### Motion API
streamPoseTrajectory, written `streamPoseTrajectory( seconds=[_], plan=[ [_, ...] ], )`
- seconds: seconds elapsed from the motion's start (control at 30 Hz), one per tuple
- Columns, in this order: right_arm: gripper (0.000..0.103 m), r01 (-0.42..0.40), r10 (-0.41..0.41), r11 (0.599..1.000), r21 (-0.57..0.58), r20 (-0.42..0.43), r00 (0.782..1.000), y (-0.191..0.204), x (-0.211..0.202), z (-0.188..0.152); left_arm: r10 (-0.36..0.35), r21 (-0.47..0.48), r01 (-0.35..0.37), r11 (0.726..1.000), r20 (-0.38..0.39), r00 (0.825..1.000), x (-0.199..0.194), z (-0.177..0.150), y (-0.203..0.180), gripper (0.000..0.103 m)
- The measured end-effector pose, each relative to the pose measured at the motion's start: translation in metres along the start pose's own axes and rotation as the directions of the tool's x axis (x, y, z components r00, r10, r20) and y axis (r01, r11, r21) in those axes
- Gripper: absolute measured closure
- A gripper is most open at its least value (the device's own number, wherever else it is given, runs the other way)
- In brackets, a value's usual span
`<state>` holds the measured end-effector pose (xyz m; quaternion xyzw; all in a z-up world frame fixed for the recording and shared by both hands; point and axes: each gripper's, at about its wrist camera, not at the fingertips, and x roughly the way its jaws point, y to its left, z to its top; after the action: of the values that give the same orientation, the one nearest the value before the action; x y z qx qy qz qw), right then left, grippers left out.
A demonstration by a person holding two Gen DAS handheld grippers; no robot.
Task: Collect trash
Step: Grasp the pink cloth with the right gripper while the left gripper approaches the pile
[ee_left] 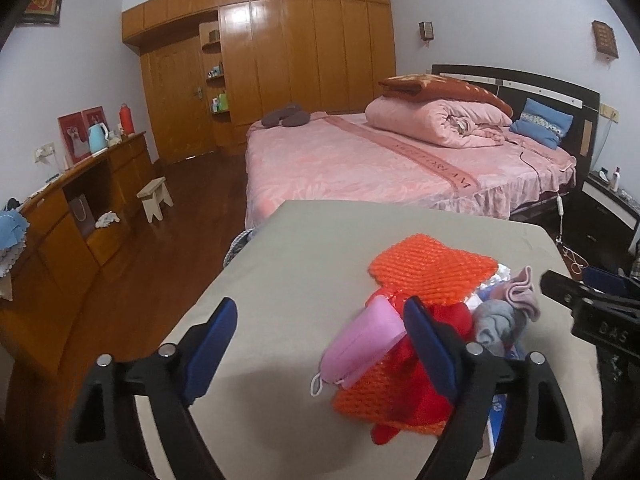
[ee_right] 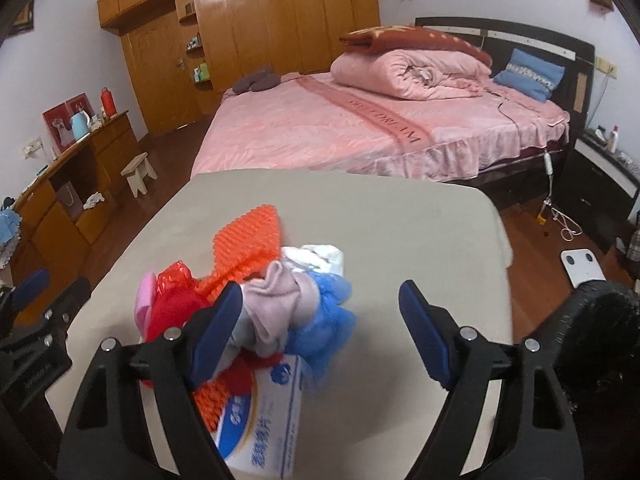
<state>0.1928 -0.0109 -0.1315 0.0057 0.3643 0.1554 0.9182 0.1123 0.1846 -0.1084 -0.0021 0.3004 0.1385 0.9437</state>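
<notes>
At the bottom of each wrist view, the left gripper (ee_left: 320, 344) and right gripper (ee_right: 324, 328) both stand spread apart, holding nothing. Just beyond, the trash pile (ee_right: 256, 304) sits on the beige table (ee_right: 400, 232), mid-frame. Farther back lies the pink bed (ee_left: 360, 160).

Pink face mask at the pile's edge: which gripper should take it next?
Left, probably. The left gripper is open with the pink face mask lying between its fingers. The right gripper, also open, faces the socks and blue mesh instead.
</notes>
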Motion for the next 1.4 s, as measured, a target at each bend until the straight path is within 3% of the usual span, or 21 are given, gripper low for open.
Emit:
streamPoseTrajectory(
  seconds=[0.17, 0.33, 0.4, 0.5, 0.63, 0.87, 0.97, 1.03, 1.1, 1.33, 1.37, 1.4],
  plan=[
    [0.025, -0.029, 0.027, 0.999, -0.02, -0.067, 0.997, 0.007, 0.027, 0.0, -0.009, -0.006, 0.009, 1.0, -0.012, 1.0, 0.009, -0.004, 0.002, 0.02],
    [0.043, -0.117, 0.117, 0.993, 0.008, -0.112, 0.987, 0.005, 0.038, -0.005, -0.027, -0.005, 0.027, 1.0, -0.028, 0.999, 0.015, -0.01, 0.002, 0.02],
    [0.057, -0.169, 0.17, 0.985, 0.021, -0.125, 0.978, 0.003, 0.035, -0.005, -0.042, -0.005, 0.042, 0.999, -0.034, 0.999, 0.016, -0.013, 0.002, 0.019],
    [0.072, -0.186, 0.187, 0.982, 0.019, -0.135, 0.973, 0.0, 0.027, -0.006, -0.063, 0.006, 0.063, 0.998, -0.041, 0.997, 0.019, -0.017, -0.003, 0.019],
    [0.078, -0.196, 0.2, 0.98, 0.038, -0.129, 0.971, -0.012, 0.014, -0.007, -0.074, 0.01, 0.074, 0.997, -0.063, 0.995, 0.026, -0.021, -0.01, 0.02],
    [0.079, -0.151, 0.153, 0.988, 0.036, -0.104, 0.983, -0.025, -0.006, -0.013, -0.121, 0.039, 0.125, 0.991, -0.09, 0.989, 0.042, -0.026, -0.023, 0.064],
    [0.082, -0.143, 0.144, 0.99, 0.019, -0.095, 0.985, -0.026, -0.013, -0.014, -0.154, 0.019, 0.156, 0.988, -0.093, 0.984, 0.043, -0.029, -0.023, 0.094],
    [0.091, -0.158, 0.158, 0.987, 0.009, -0.086, 0.984, -0.026, -0.02, -0.015, -0.155, 0.0, 0.156, 0.988, -0.088, 0.984, 0.043, -0.03, -0.018, 0.099],
    [0.091, -0.163, 0.162, 0.987, -0.001, -0.073, 0.984, -0.025, -0.027, -0.014, -0.155, -0.016, 0.154, 0.988, -0.071, 0.985, 0.038, -0.029, -0.013, 0.103],
    [0.087, -0.132, 0.129, 0.991, -0.031, -0.087, 0.988, -0.023, -0.025, -0.023, -0.143, -0.022, 0.142, 0.99, -0.067, 0.987, 0.031, -0.034, -0.002, 0.103],
    [0.078, -0.128, 0.125, 0.991, -0.028, -0.098, 0.987, -0.024, -0.022, -0.027, -0.147, -0.021, 0.146, 0.989, -0.078, 0.986, 0.033, -0.036, -0.002, 0.103],
    [0.062, -0.108, 0.104, 0.994, -0.022, -0.112, 0.988, -0.027, -0.018, -0.031, -0.155, -0.025, 0.153, 0.988, -0.087, 0.984, 0.035, -0.037, -0.002, 0.103]
  ],
)
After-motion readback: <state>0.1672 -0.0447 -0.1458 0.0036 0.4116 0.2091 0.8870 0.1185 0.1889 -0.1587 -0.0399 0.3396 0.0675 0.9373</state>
